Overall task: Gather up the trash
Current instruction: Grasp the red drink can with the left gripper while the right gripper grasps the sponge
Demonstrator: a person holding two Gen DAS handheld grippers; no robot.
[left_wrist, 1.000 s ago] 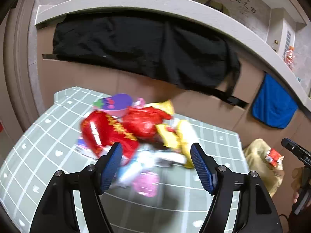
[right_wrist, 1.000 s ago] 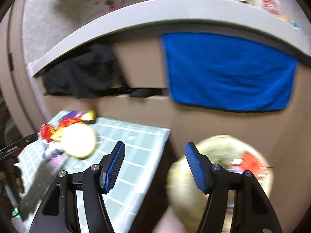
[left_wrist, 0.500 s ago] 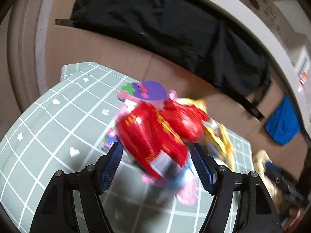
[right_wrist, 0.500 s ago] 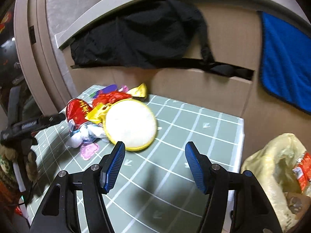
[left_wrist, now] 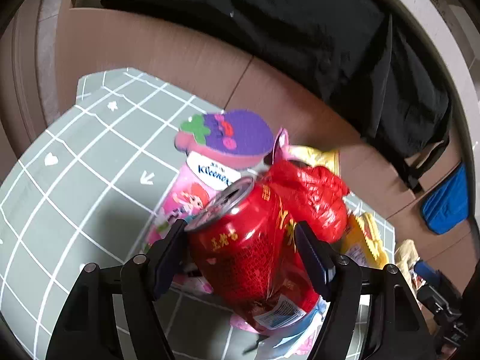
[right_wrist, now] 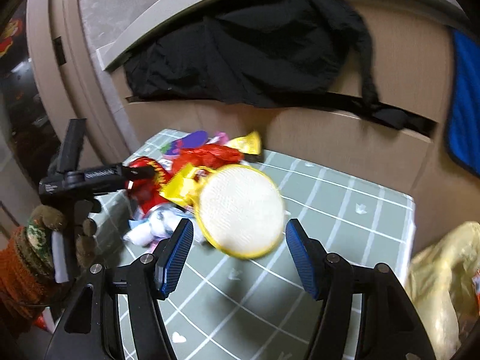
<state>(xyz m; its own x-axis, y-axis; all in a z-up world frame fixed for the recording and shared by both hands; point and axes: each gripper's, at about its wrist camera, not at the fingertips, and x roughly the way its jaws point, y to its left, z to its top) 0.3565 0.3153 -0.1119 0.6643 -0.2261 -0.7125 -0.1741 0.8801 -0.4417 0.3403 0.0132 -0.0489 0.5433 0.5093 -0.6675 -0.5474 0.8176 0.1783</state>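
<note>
Your left gripper is right on the red can, jaws wide and straddling it, one pad at each flank. Whether the pads touch yet, I can't tell; nothing is clamped, so call it spread and ready. That straddle makes sense: the can lies tilted on the heap with its silver top toward the left pad, so taking it across the body should stop it rolling.

The heap sits toward the far left corner of the green checked table, close to the cardboard wall. Around the can you've got a crumpled red wrapper just behind it, a pink tissue pack underneath, a purple foam piece nearer the far edge, and yellow wrappers to the right.

Your right gripper hangs with its jaws apart and nothing held, lined up on the round white-and-yellow pad at the pile's near side.

The yellow bag waits off the table's right edge, likely the drop point. Close gently; that can looks slick, and the loose wrappers may drag along.
</note>
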